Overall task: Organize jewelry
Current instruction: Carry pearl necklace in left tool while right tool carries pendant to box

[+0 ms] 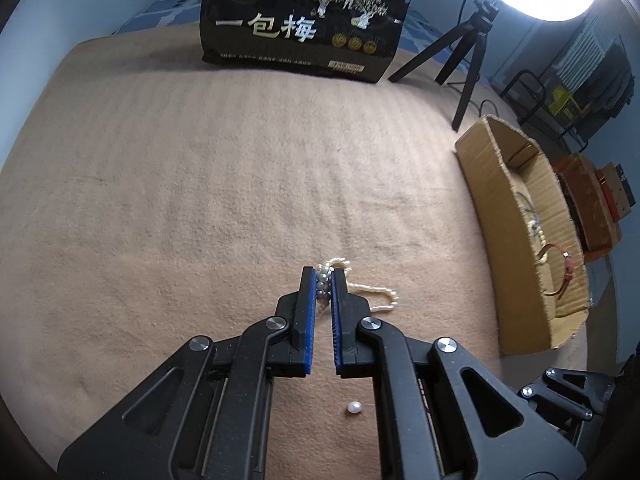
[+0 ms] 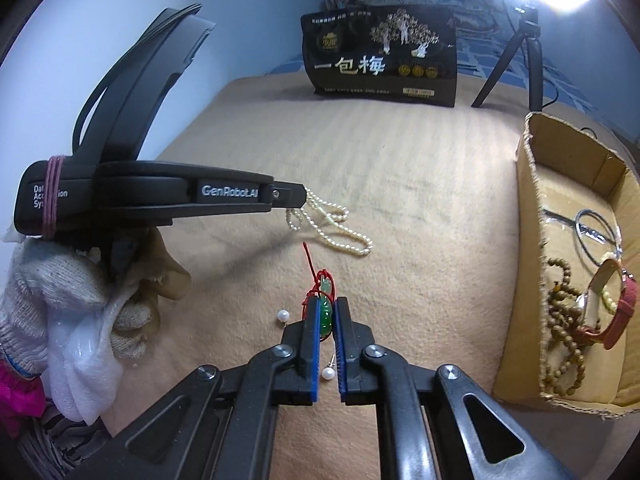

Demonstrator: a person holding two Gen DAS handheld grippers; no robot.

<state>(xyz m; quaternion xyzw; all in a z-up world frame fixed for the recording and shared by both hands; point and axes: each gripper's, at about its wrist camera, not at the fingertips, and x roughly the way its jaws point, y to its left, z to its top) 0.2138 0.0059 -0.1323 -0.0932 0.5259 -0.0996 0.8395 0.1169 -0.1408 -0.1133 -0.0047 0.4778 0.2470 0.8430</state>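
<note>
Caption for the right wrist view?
Right gripper closed on green pendant; left gripper holds pearl necklace.

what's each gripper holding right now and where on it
Left gripper: pearl necklace, pinched at a bunched section of beads. Right gripper: green pendant, jaws closed on its sides, red cord free.

Blanket: my tan napped fleece blanket [image 1: 200, 184], matt and fuzzy.
Necklace: glossy cream pearl necklace [image 2: 340, 232].
Pendant: polished translucent green stone pendant [image 2: 326, 316] on red cord.
Box: raw brown corrugated cardboard box [image 1: 492, 216], frayed edges.
My grippers: matt black plastic left gripper [image 1: 321, 280], ribbed blue pads [image 1: 308, 312], shiny metal rivets.
Bag: glossy black printed snack bag [image 2: 380, 60].
</note>
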